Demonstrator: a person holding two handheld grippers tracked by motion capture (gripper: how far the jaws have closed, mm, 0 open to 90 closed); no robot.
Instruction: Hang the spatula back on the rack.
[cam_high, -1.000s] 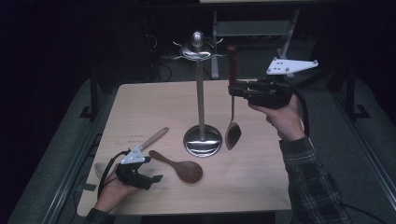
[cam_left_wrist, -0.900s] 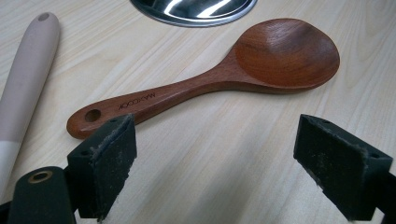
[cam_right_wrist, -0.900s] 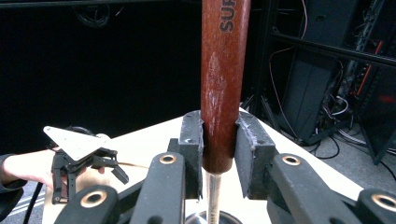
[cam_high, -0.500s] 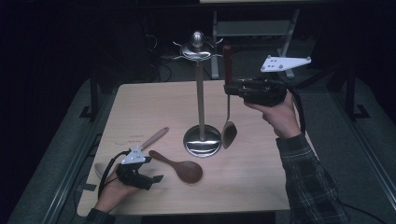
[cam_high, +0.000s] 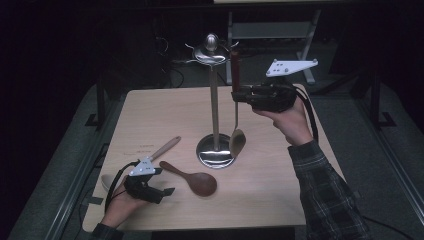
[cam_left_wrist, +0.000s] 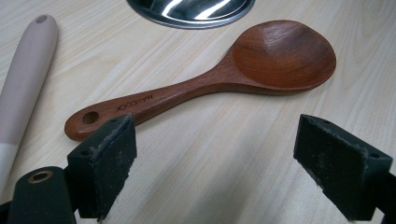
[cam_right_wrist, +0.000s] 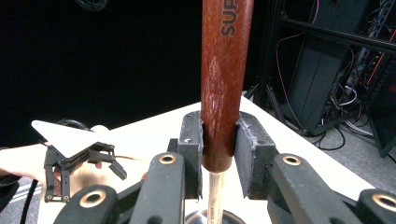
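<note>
High view, right gripper (cam_high: 239, 95): up beside the top of the utensil stand (cam_high: 214, 107), jaws clamped on the dark wooden handle of a metal ladle (cam_high: 235, 107) that hangs upright, bowl low near the stand's base.
High view, stand: chrome pole on a round base mid-counter (cam_high: 280, 200), hooks ringing its top; the handle's tip sits right by a hook, and I can't tell if it has caught.
High view, left gripper (cam_high: 159, 190): resting low at the counter's near left, beside a brown wooden spoon (cam_high: 192, 179) and a pale-handled utensil (cam_high: 162, 148).
Left gripper view, jaws: wide apart, nothing between the pads; the wooden spoon (cam_left_wrist: 219, 79) lies flat just ahead, the pale handle (cam_left_wrist: 23, 79) off to the side.
Right gripper view, jaws: tight on both sides of the ladle's handle (cam_right_wrist: 224, 84), metal shaft dropping away below.
Step in hand: hanging the ladle on the stand, I'd say.
Next move: line the handle's end up with a hook, settle it on, then let go; a clumsy nudge could rock the stand.
</note>
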